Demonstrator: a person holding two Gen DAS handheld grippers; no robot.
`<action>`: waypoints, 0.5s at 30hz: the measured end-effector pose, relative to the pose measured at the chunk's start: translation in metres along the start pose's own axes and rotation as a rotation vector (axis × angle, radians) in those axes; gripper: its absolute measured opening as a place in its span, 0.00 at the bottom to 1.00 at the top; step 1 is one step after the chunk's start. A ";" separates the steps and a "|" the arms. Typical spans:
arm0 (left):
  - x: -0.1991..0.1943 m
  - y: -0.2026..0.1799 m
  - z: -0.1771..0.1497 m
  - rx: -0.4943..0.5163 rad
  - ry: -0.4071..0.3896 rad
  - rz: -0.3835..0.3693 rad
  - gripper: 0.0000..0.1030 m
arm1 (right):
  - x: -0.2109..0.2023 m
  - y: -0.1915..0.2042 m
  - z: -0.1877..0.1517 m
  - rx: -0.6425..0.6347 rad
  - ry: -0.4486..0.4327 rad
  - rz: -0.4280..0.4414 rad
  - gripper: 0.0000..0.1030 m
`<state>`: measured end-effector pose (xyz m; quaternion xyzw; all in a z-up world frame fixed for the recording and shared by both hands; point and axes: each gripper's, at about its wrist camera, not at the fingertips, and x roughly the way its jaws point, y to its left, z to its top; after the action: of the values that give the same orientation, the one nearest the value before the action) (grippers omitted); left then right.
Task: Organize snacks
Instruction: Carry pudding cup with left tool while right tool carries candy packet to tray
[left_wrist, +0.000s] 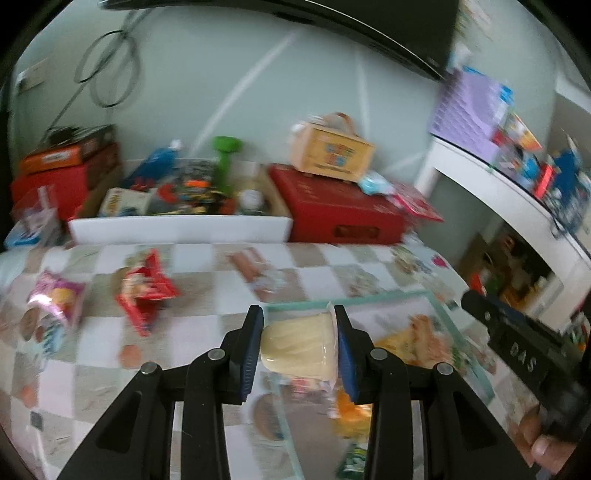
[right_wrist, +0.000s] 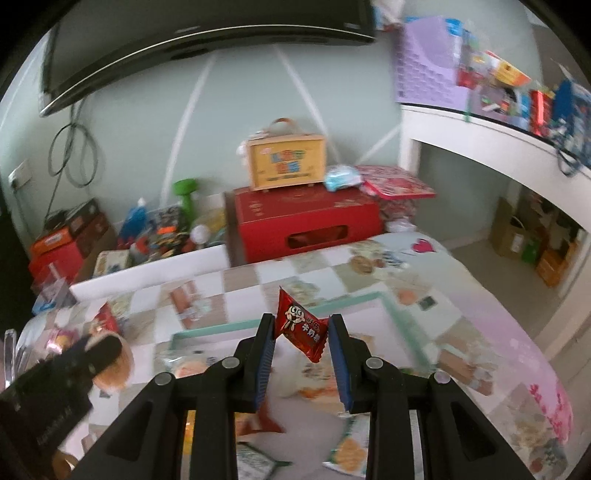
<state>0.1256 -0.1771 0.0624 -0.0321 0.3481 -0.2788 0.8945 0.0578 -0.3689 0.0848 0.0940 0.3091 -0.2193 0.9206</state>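
Both claws are loaded over the clear tray (left_wrist: 388, 295) on the checked counter (left_wrist: 207, 321): the left claw (left_wrist: 300, 350) is closed on a pale yellow pudding cup (left_wrist: 299, 349) held sideways, base against one pad and lid rim against the other, while the right claw (right_wrist: 301, 350) pinches a small red candy packet (right_wrist: 301, 332) by its crinkled sides, most of it sticking up above the fingertips. Risk number one looks like that packet, thin and slippery, likely to twist out or flutter wide of the tray if let go from this height. The cup is soft plastic; too hard a squeeze could buckle it or pop the lid, and dropped on its side it may roll onto the snacks already in the tray. The two claws sit close together, so a clash is possible. More packets (left_wrist: 146, 291) wait on the counter to the left
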 end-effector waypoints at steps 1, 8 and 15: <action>0.005 -0.010 -0.001 0.026 0.011 -0.016 0.38 | 0.001 -0.007 0.000 0.013 0.002 -0.007 0.30; 0.025 -0.041 -0.008 0.101 0.044 -0.031 0.38 | 0.021 -0.033 -0.007 0.076 0.074 -0.014 0.30; 0.055 -0.033 0.003 0.055 0.098 -0.023 0.38 | 0.046 -0.030 -0.021 0.074 0.157 0.022 0.30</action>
<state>0.1444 -0.2337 0.0396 0.0022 0.3831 -0.2999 0.8737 0.0654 -0.4042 0.0390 0.1484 0.3710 -0.2122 0.8918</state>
